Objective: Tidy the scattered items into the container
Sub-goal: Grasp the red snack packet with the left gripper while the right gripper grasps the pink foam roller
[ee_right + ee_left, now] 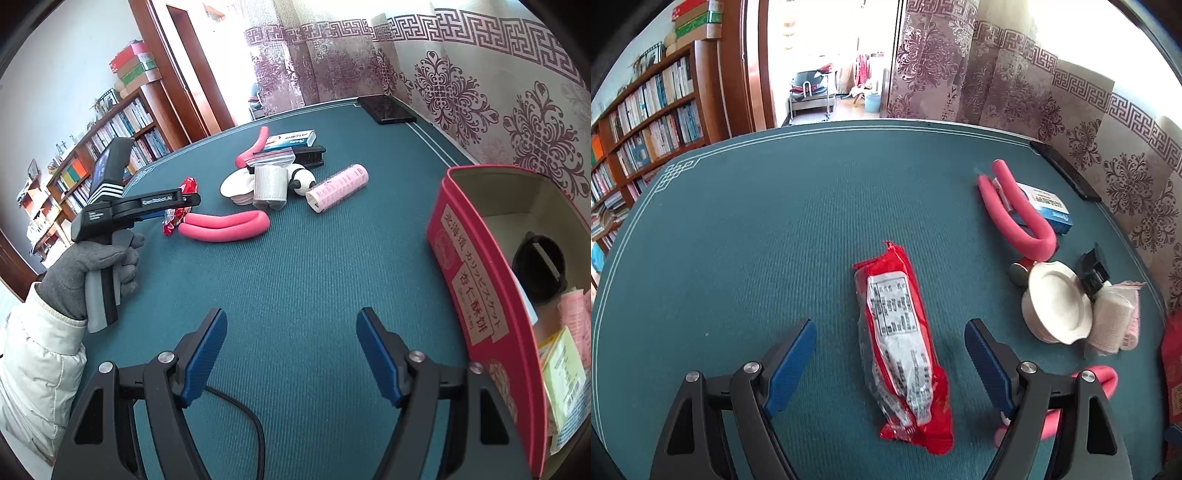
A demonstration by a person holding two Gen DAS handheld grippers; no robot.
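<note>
Blue-padded jaws of the left gripper [890, 363] stand spread low in the frame, straddling the red snack packet [901, 347] on the green bench [738, 240]. Right gripper [291, 350] also hangs spread and empty, beside the red tin [476, 280] at right of its view, already holding a few items. Packet's long axis runs bottom to upper centre, torn tip pointing away. Its slick wrapper may slip or crumple if pinched off-centre. A pink foam curler [1019, 199] lies at upper right.
</note>
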